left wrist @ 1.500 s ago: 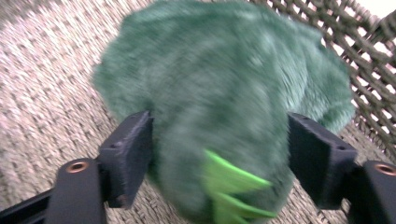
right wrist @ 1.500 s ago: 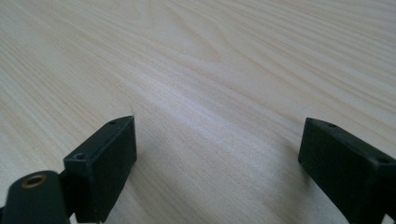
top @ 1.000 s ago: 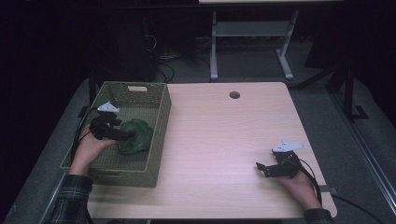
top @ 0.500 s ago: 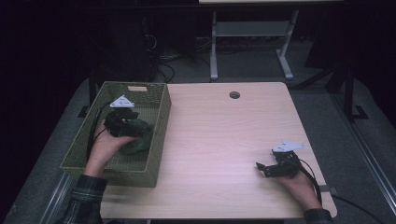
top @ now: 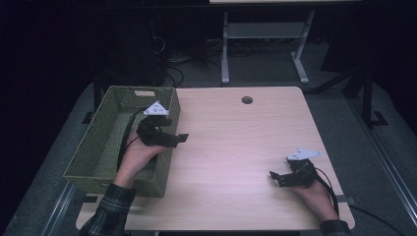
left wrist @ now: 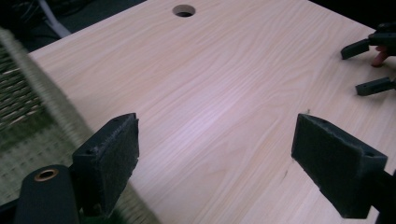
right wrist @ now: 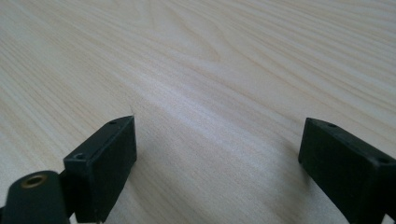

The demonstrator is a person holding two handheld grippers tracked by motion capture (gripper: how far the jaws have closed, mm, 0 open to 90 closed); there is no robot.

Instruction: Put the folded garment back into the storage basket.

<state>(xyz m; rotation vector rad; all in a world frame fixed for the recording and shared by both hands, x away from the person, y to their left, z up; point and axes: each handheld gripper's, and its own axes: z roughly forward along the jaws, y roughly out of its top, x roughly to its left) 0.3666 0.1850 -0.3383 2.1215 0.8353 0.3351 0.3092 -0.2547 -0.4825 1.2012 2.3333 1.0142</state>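
Since the earlier frames the left gripper (top: 181, 138) is lifting out of the green wicker basket (top: 105, 129), leaving the dark green cloth it was on behind, and is now hanging over the basket's right rim with its jaws spread wide and empty, pointing across the wooden table (top: 236, 142). The cloth cannot be made out inside the basket. The right gripper (top: 273, 177) is resting near the table's right front edge, jaws likewise standing apart on nothing.

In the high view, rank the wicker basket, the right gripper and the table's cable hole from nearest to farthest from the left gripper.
1. Wicker basket: directly under the left gripper, at its right wall.
2. Cable hole: far centre of the table.
3. Right gripper: near right corner.
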